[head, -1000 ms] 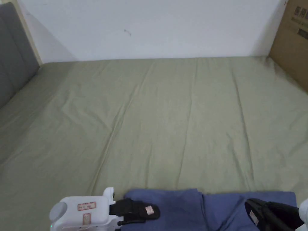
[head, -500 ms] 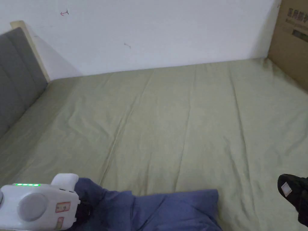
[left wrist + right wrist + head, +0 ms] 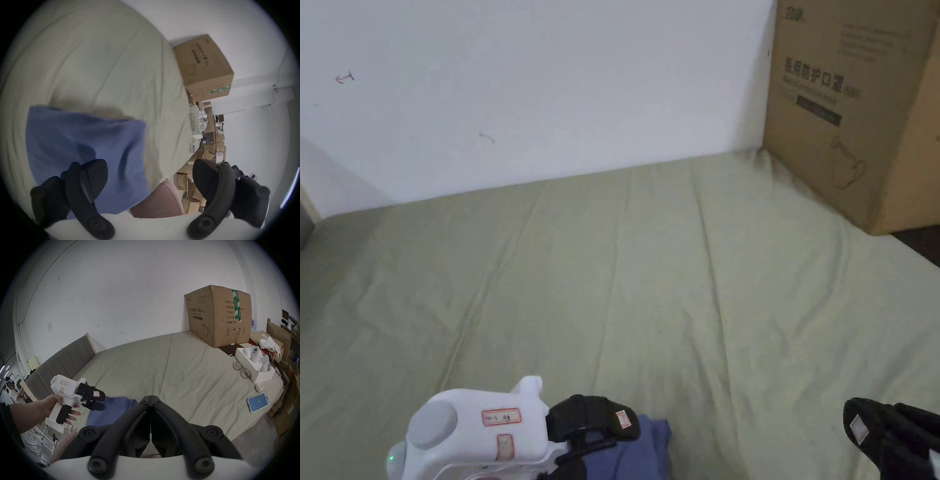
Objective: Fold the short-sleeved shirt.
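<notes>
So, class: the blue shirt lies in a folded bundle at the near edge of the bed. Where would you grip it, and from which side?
Grip the blue shirt at its free far edge, coming in from the left, where the open left gripper hovers. That edge lies loose on the green sheet, so one jaw could probably slide under it. The right gripper is shut and off the cloth.

A folded shirt [image 3: 84,146] lies on the bed [image 3: 97,65] beneath the left gripper's [image 3: 149,177] spread fingers [image 3: 90,177]; a box [image 3: 856,106] stands beyond.
</notes>
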A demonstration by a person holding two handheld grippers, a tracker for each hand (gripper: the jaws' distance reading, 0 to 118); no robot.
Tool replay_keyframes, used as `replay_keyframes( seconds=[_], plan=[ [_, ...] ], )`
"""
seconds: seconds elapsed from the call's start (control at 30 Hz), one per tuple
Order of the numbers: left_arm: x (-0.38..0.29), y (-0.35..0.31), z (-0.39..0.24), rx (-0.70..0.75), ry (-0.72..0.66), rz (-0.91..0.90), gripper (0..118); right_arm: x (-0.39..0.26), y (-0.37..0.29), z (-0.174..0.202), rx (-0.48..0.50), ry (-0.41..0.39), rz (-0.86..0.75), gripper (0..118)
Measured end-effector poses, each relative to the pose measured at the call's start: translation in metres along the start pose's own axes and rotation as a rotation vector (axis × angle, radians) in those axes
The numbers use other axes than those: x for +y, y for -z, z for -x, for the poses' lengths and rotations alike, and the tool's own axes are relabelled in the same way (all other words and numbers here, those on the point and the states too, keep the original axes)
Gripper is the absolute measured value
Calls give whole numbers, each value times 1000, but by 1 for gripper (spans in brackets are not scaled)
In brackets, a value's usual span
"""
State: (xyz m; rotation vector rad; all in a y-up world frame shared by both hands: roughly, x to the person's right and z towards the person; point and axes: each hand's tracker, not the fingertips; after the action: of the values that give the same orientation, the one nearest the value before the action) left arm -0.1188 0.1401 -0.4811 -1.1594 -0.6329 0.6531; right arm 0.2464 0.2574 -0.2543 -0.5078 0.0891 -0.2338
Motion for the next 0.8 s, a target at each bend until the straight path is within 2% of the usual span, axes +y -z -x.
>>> replay_keyframes(
  seconds=[0.1, 0.13, 0.17, 0.2, 0.23, 0.27, 0.37, 0.5, 0.63, 0.7, 0.8],
  plan=[
    [-2, -32, -6, 8, 67, -58, 112, -1, -1, -3, -5, -4, -8, 0],
    [-3, -43, -6, 36, 90, -66, 111, -2, 1, -3, -5, -6, -8, 0],
    [-4, -51, -5, 56, 118, -56, 104, -3, 3, -4, -5, -5, -7, 0],
    [-8, -55, -5, 81, 141, -58, 76, -3, 5, -4, -2, -1, -4, 0],
    [-13, -54, -9, 128, 183, -66, 35, -3, 7, -4, 4, 6, 0, 0],
    [-16, -51, -11, 187, 239, -60, 0, -5, 9, -4, 12, 15, 4, 0],
    [-28, -21, -19, 309, 396, -7, 0, -7, 11, -4, 29, 27, 11, 0],
    [-37, 36, -17, 282, 394, 85, 0, -10, 10, -4, 20, 12, 22, 0],
    [-46, 99, -11, 329, 425, 164, 0, -15, 10, -11, -5, 10, 48, 0],
    [-45, 103, -6, 256, 357, 135, 0, -18, 11, -14, -16, 23, 67, 0],
    [-40, 89, 10, -54, 61, 105, 0, -19, 11, -17, -20, 49, 85, 0]
  ],
)
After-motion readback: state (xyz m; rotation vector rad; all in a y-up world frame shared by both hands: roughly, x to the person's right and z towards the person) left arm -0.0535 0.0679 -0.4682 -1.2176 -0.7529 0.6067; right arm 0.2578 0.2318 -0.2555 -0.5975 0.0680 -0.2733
